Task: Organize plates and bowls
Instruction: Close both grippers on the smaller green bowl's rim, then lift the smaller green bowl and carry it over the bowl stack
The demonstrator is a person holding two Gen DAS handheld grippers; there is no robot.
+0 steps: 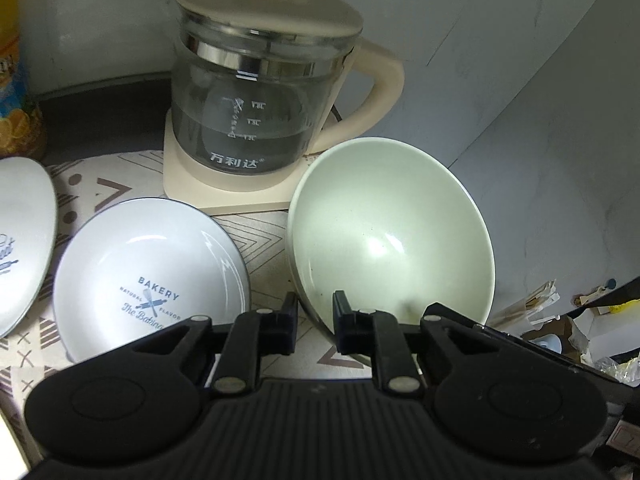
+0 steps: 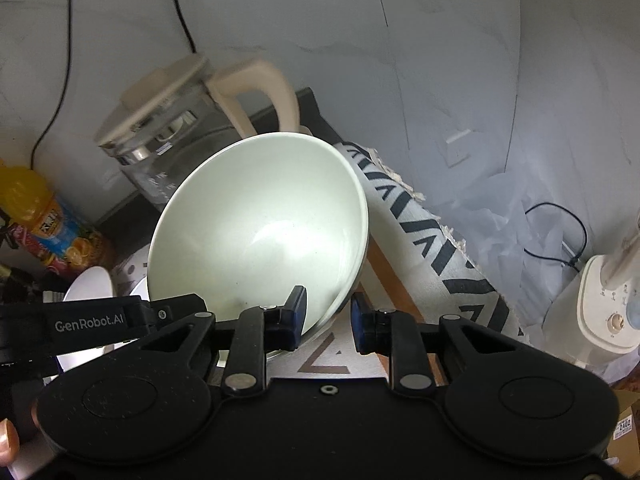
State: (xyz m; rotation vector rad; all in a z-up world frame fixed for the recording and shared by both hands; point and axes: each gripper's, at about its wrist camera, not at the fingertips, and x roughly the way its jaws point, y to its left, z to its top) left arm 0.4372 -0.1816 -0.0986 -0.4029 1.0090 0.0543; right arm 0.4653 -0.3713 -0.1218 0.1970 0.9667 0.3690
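The pale green bowl (image 1: 390, 232) is tipped on the patterned cloth (image 1: 256, 240) of the counter, just beside the glass kettle (image 1: 264, 92). Its near rim is straddled by the left claw (image 1: 315, 322) and the right claw (image 2: 329, 316), both parted, neither yet clamped. The Bakery plate (image 1: 152, 276) lies flat alongside, probably a stacking base.

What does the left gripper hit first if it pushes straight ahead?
Most likely the near rim of the pale green bowl: the left gripper stands open, with that rim apparently between its fingers. The glass kettle sits farther back.
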